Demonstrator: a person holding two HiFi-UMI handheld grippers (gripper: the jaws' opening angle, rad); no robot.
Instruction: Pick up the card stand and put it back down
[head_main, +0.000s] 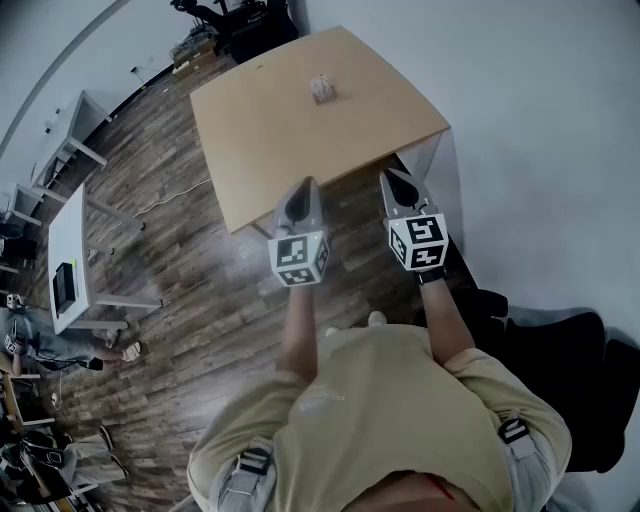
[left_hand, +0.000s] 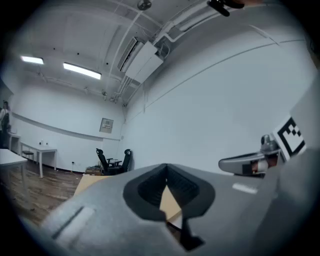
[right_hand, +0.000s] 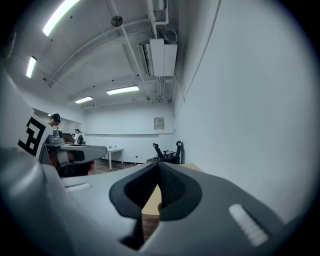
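**Sitting by itself: card stand out on the bench, both tongs shut and empty**

So the card stand (head_main: 322, 89) is a small pale thing standing on the tan wooden bench (head_main: 260, 140), out toward the far edge and roughly mid-width. It's too small in the head view to say much more about it. Nothing's touching it.

Both tongs are well apart from it, back at the near side. The left tongs (head_main: 307, 184) point at the bench's near edge. In their own view the jaws are pressed tip to tip with nothing between them, just a sliver of bench top showing through the gap lower down. The right tongs (head_main: 389, 177) are the same deal: jaws together, empty, held just beside the left ones, toward the bench's near right corner.

Further out there's dark wood plank floor (head_main: 180, 280) under and around the bench, and a plain white wall (head_main: 540, 120) along its right side. A couple of black office chairs (left_hand: 104, 161) sit past the far end, and there are white tables (head_main: 75, 250) off to the left.
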